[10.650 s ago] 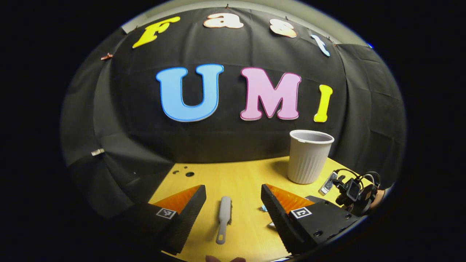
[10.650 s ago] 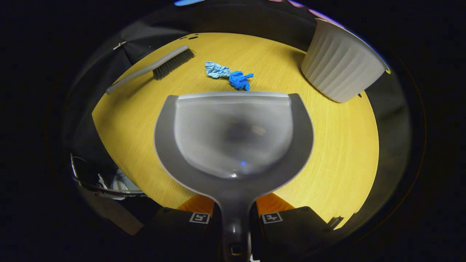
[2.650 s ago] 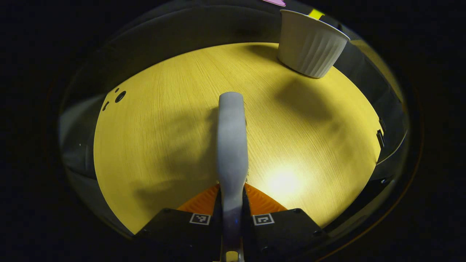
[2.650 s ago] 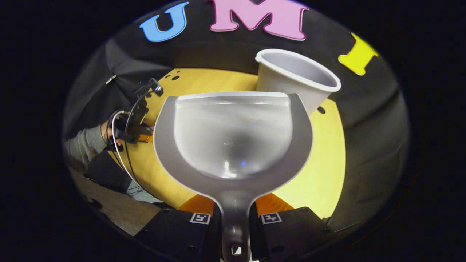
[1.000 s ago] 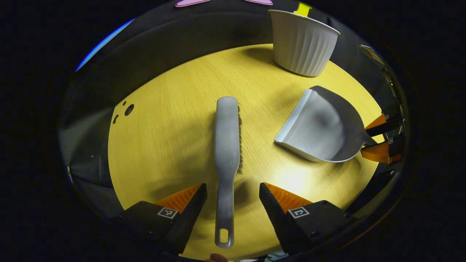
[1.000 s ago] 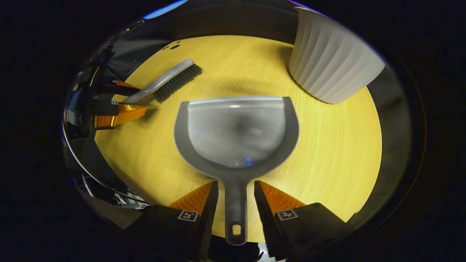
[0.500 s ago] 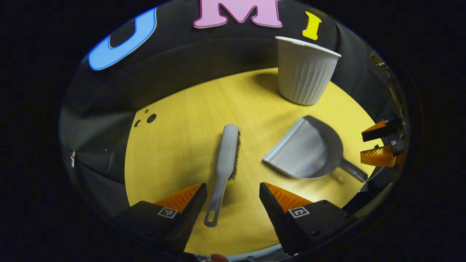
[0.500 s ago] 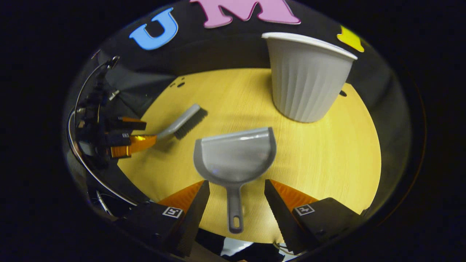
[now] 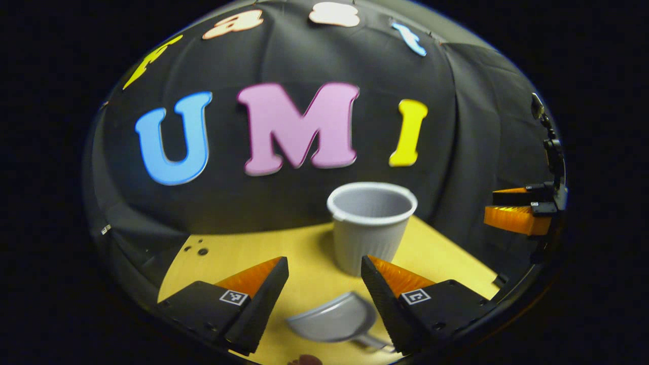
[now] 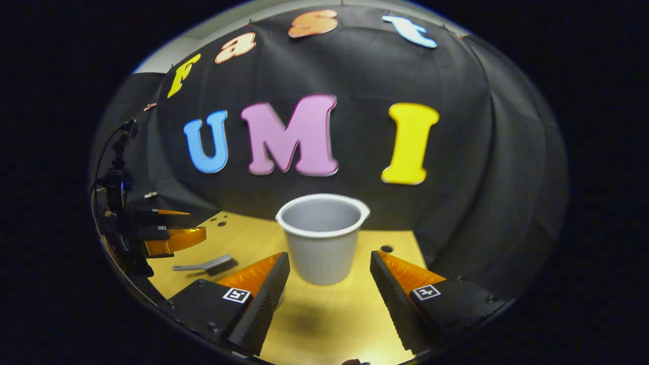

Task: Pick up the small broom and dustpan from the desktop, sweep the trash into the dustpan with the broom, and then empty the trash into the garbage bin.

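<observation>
Both tongs have lifted clear since the last frames, the left tongs (image 9: 324, 284) and right tongs (image 10: 329, 281) spread and gripping nothing. Dustpan (image 9: 332, 319) lies flat on the worktop (image 9: 304, 253), below the left tongs, near the garbage bin (image 9: 370, 228). Broom (image 10: 203, 264) rests at the worktop's left side, just beside the far left tongs. No trash visible on the wood; judged: sweeping and emptying done, tools set down. Bin's inside is hidden from this angle, so contents unconfirmed. Dustpan handle partly cut off by a finger.
</observation>
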Available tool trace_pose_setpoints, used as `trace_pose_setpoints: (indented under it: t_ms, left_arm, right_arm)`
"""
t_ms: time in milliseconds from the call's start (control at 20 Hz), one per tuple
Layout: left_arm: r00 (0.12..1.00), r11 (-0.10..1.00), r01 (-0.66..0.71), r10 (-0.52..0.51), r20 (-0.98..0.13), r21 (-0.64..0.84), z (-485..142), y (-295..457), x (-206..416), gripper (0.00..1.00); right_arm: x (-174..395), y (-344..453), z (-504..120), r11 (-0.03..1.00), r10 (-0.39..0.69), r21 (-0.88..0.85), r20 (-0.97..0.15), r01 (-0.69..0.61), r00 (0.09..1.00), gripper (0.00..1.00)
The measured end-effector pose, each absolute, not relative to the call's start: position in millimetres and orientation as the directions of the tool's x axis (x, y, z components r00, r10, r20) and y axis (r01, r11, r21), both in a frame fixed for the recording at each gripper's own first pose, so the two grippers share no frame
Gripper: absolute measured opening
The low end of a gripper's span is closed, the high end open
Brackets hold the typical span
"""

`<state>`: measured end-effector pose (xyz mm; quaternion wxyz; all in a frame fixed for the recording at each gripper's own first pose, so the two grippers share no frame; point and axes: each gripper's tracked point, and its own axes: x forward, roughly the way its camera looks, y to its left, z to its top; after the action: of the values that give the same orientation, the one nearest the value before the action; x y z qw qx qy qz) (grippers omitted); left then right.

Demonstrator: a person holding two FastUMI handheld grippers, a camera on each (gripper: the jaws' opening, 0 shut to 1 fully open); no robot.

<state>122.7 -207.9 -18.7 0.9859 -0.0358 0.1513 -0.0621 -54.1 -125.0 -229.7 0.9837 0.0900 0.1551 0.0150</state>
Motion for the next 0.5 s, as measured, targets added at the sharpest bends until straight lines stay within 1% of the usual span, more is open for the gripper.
trace_pose_setpoints:
  t_ms: [100, 200, 250, 300, 350, 400, 450, 500]
  left_arm:
    - [0.983, 0.981, 0.132, -0.149, -0.110, -0.144, 29.5, -259.2, 145.9, 0.94]
    - [0.989, 0.965, 0.138, -0.124, 0.074, -0.223, 65.5, -299.3, 157.4, 0.94]
    - [0.981, 0.953, 0.141, -0.099, 0.167, -0.266, 86.0, -317.7, 161.0, 0.95]
    - [0.964, 0.943, 0.149, -0.072, 0.257, -0.297, 100.0, -333.5, 166.0, 0.95]
    - [0.947, 0.939, 0.136, -0.030, 0.320, -0.314, 106.8, -351.6, 167.9, 0.95]
    - [0.949, 0.945, 0.091, 0.013, 0.315, -0.315, 97.4, -363.7, 174.2, 0.95]
    - [0.962, 0.951, 0.060, 0.026, 0.272, -0.303, 78.4, -374.5, 181.6, 0.95]
    - [0.978, 0.952, 0.050, 0.016, 0.209, -0.302, 55.2, -388.1, 188.2, 0.94]
  right_arm:
    - [-61.3, -192.1, -198.1, 0.988, -0.036, 0.138, -0.197, 0.063, 0.980, 0.98]
    - [-70.7, -256.6, -173.0, 0.979, -0.171, 0.095, -0.071, 0.178, 0.983, 0.97]
    - [-79.4, -290.4, -157.2, 0.967, -0.242, 0.088, 0.016, 0.240, 0.970, 0.96]
    - [-86.5, -316.2, -143.8, 0.961, -0.274, 0.084, 0.125, 0.265, 0.954, 0.96]
    - [-89.8, -335.2, -142.4, 0.954, -0.299, 0.075, 0.201, 0.290, 0.933, 0.89]
    - [-92.3, -356.4, -153.9, 0.943, -0.332, 0.058, 0.224, 0.327, 0.916, 1.00]
    - [-90.5, -370.1, -173.9, 0.938, -0.343, 0.038, 0.211, 0.343, 0.915, 0.98]
    - [-85.8, -375.0, -196.4, 0.941, -0.337, 0.032, 0.177, 0.337, 0.925, 0.98]
